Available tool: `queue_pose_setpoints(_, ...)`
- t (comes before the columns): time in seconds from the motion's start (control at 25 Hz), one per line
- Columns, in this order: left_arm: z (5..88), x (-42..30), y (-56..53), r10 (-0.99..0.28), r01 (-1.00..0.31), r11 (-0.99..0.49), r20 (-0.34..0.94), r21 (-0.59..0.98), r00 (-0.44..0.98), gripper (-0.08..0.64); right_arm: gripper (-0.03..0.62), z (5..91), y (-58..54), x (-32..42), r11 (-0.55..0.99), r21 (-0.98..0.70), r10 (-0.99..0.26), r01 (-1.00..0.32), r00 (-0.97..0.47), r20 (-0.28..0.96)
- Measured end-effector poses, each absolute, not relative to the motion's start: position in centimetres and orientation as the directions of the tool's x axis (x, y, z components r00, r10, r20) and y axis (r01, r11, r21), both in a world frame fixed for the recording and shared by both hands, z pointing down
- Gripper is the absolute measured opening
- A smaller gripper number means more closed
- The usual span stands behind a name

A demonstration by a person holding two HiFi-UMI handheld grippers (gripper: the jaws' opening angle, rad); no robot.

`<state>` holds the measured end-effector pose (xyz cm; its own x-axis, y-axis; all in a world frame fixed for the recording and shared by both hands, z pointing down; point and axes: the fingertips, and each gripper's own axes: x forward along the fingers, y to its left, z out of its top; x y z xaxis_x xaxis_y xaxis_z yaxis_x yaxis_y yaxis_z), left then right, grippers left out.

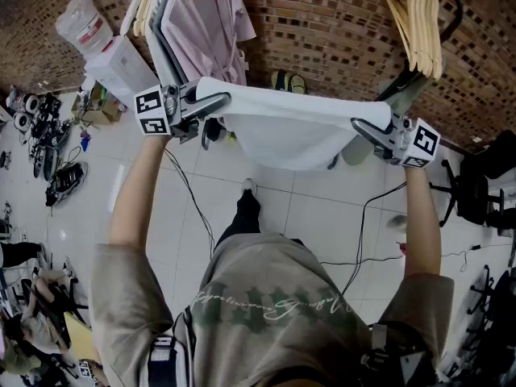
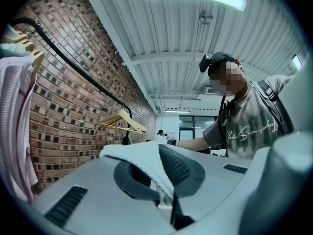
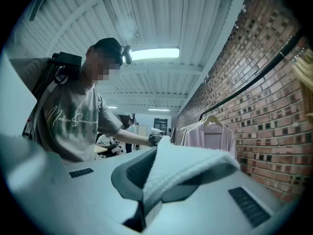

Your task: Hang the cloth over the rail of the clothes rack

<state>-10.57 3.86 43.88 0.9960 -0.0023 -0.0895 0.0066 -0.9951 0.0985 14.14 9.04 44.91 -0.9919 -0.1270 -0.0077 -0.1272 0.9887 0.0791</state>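
Two grips on one white cloth [image 1: 290, 127] — left gripper [image 1: 216, 100] on one top corner, right gripper [image 1: 364, 126] on the other. Held spread wide in the air, top edge pulled nearly straight, middle sagging in a loose belly. Not over the rail [image 2: 73, 64] yet: short of it on the person's side, touching neither the rail nor anything hung from it.

Seen from the left gripper view: fingers [image 2: 182, 169] closed tight, a thick fold of the towel-like cloth [image 2: 142, 159] squeezed between the pads and bulging over the top. Same on the right: fingers [image 3: 131, 173] shut on a fluffy fold [image 3: 188, 164] that spills over the upper edge.

On the rail itself, toward its right end, a bunch of bare wooden hangers [image 1: 419, 24]; toward its left end, a pale pink garment [image 1: 205, 22] on a hanger, with more hangers beside it. Behind the rail, a brick wall [image 1: 330, 22]. Below it, a white tiled floor [image 1: 306, 216] with black cables [image 1: 189, 196] trailing across. Past the rail's left end — a water cooler [image 1: 101, 47] with its bottle on top.
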Motion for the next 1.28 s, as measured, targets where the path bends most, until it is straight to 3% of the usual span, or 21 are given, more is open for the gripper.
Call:
queue_pose_setpoints(0.44,44.2,-10.5,-6.9,0.038,0.047,-0.994,-0.100,0.095,0.994,0.018,0.017,44.9,-1.3,13.9,0.976,0.100,-0.194,-0.193,-0.981,0.001)
queue_pose_setpoints(0.8,40.8,-10.3,-15.4,0.027,0.043,-0.990,-0.120,0.133,0.992,0.018,0.017,41.2,-8.7,13.8,0.956,0.068,-0.281,-0.286,-0.957,-0.070)
queue_pose_setpoints(1.08,33.3,-9.9,-18.9,0.025,0.024,-1.000,-0.109,-0.009,0.994,0.018,0.017,34.0,-12.5,14.5,0.958,-0.007,-0.281,-0.286,-0.935,-0.218)
queue_pose_setpoints(1.28,30.0,-9.2,-19.5,0.044,0.037,-0.998,-0.139,-0.051,0.989,0.018,0.017,30.4,-12.7,15.1,0.960,-0.006,-0.274,-0.278,-0.940,-0.205)
